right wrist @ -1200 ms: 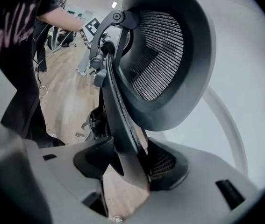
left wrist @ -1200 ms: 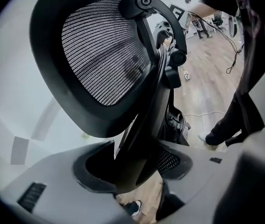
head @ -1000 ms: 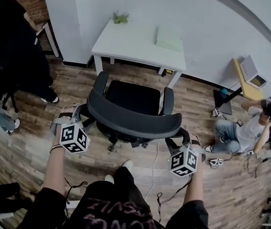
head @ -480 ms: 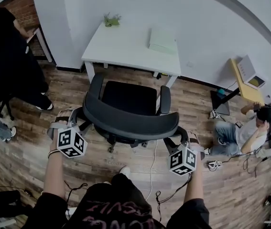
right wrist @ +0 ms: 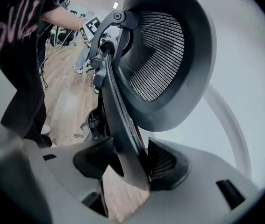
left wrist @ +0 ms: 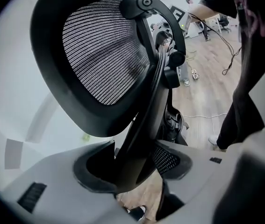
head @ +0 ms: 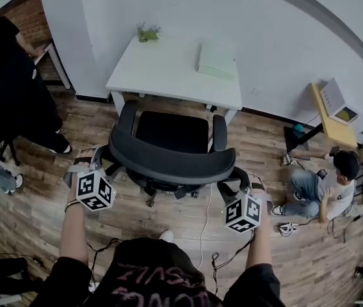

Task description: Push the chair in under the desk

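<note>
The black office chair point(head: 171, 132) stands on the wood floor with its seat facing the white desk point(head: 162, 75), its front edge close to the desk's front edge. My left gripper point(head: 102, 155) is shut on the left end of the curved backrest point(head: 168, 164). My right gripper point(head: 237, 181) is shut on the right end. In the left gripper view the backrest frame point(left wrist: 144, 106) runs down between the jaws of the left gripper point(left wrist: 132, 168). The right gripper view shows the mesh backrest edge point(right wrist: 123, 125) clamped in the right gripper point(right wrist: 133, 164).
A green box point(head: 217, 59) and a small plant point(head: 146, 33) sit on the desk. A person in black point(head: 11, 75) stands at the left; another person point(head: 322, 187) sits on the floor at the right. A white cable point(head: 203, 219) trails behind the chair.
The chair has rolled forward toward the desk with both grippers still on its backrest. The gap between seat and desk has shrunk.
</note>
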`<action>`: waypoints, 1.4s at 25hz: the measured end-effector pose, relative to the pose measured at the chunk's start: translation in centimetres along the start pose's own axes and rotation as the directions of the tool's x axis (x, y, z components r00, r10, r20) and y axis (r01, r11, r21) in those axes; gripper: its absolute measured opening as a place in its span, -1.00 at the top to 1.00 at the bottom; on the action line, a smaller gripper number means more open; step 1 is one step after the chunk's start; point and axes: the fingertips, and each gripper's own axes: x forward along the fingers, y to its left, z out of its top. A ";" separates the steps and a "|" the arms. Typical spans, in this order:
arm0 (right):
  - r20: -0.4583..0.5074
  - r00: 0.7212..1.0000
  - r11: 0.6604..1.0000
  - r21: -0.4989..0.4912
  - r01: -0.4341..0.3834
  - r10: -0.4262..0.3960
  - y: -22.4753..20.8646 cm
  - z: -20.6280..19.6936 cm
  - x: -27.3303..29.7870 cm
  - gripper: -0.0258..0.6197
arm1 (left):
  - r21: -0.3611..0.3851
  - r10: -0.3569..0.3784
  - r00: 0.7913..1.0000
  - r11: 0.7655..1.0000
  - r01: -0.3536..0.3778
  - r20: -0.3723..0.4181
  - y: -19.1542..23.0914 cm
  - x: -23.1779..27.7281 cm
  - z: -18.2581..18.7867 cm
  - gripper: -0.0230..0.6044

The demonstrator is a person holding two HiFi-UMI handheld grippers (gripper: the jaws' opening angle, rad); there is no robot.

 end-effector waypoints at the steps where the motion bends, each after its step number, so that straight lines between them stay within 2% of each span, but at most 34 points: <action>1: 0.002 1.000 1.000 0.001 0.001 -0.001 -0.2 0.0 0.2 0.18 | 0.000 0.003 1.000 1.000 -0.003 0.002 0.2 0.3 0.1 0.10; 16: 0.000 1.000 1.000 0.009 0.015 -0.015 -5.6 0.8 6.3 0.18 | 0.005 0.000 1.000 1.000 0.000 0.002 6.3 6.2 -0.3 0.10; 35: -0.035 0.999 0.999 0.037 0.021 -0.019 -13.6 3.6 16.6 0.18 | 0.024 -0.008 0.999 1.000 0.007 0.033 16.8 15.8 -2.1 0.10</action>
